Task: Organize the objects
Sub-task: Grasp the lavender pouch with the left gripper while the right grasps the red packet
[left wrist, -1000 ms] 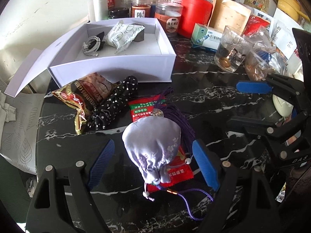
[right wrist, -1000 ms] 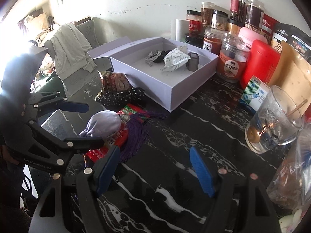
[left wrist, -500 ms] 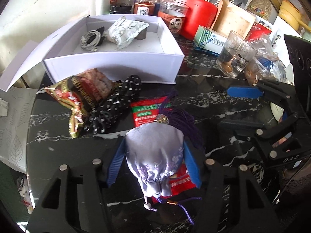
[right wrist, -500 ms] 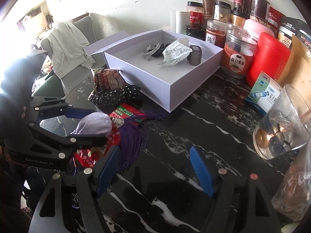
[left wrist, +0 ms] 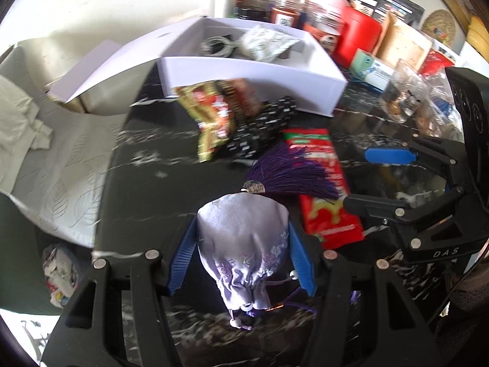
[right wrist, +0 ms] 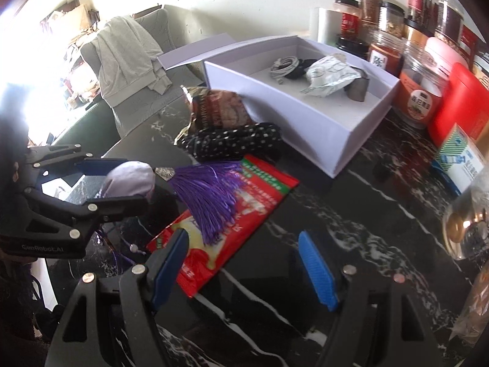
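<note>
Left tool (left wrist: 241, 263) grips the lavender satin drawstring pouch (left wrist: 244, 244) at lower centre of its view, purple tassel (left wrist: 290, 177) trailing over the red foil packet (right wrist: 232, 214), while the right tool (right wrist: 244, 266) stands released above bare black marble desk (right wrist: 351, 214), the open white cardboard box (right wrist: 321, 122) beyond at upper centre.

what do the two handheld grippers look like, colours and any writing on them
Both are black angular frames with silver rivets and ribbed blue finger pads. The left gripper has pale lettering on its side; the right gripper shows the letters DAS. No cables or sleeves are visible.
</note>
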Demonstrator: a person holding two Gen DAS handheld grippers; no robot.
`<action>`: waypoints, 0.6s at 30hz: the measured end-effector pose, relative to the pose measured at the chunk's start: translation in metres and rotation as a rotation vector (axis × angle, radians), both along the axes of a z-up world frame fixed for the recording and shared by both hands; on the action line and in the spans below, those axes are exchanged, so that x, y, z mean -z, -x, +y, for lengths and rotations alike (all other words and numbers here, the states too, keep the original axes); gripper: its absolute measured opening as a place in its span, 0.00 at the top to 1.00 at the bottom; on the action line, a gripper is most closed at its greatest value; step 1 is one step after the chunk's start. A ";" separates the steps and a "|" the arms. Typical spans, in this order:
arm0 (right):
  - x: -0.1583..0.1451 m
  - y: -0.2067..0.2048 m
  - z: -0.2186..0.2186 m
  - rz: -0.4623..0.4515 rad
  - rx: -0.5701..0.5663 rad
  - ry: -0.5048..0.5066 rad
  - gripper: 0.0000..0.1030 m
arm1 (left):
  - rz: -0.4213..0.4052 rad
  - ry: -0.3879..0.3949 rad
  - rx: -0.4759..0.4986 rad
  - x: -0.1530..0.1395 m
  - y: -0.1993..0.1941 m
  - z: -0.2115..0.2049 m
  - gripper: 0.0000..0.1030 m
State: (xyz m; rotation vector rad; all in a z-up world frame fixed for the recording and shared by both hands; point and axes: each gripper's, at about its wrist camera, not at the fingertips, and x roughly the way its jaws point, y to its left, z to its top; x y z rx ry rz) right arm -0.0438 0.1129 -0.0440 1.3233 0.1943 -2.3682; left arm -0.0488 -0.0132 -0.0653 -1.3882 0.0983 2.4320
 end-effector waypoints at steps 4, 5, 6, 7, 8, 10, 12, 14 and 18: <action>0.006 0.002 -0.014 -0.014 0.004 -0.005 0.27 | 0.007 0.000 -0.046 -0.001 -0.005 -0.020 0.45; 0.007 0.003 -0.016 -0.014 0.014 -0.010 0.27 | 0.011 0.006 -0.058 -0.001 -0.006 -0.024 0.45; 0.009 0.005 -0.018 -0.013 0.026 -0.014 0.27 | 0.011 0.010 -0.065 0.000 -0.006 -0.026 0.45; 0.010 0.007 -0.020 -0.015 0.040 -0.014 0.27 | 0.010 0.011 -0.071 0.001 -0.006 -0.029 0.45; 0.011 0.008 -0.022 -0.017 0.053 -0.013 0.27 | 0.005 0.012 -0.077 0.002 -0.005 -0.030 0.45; 0.013 0.010 -0.025 -0.016 0.072 -0.020 0.27 | -0.001 0.014 -0.086 0.005 -0.005 -0.032 0.45; 0.015 0.011 -0.029 -0.008 0.087 -0.035 0.27 | -0.004 0.015 -0.092 0.008 -0.004 -0.032 0.45; 0.016 0.013 -0.033 -0.008 0.094 -0.040 0.27 | -0.007 0.013 -0.096 0.011 -0.004 -0.032 0.44; 0.018 0.015 -0.036 -0.015 0.111 -0.038 0.27 | -0.003 0.009 -0.103 0.013 -0.004 -0.032 0.41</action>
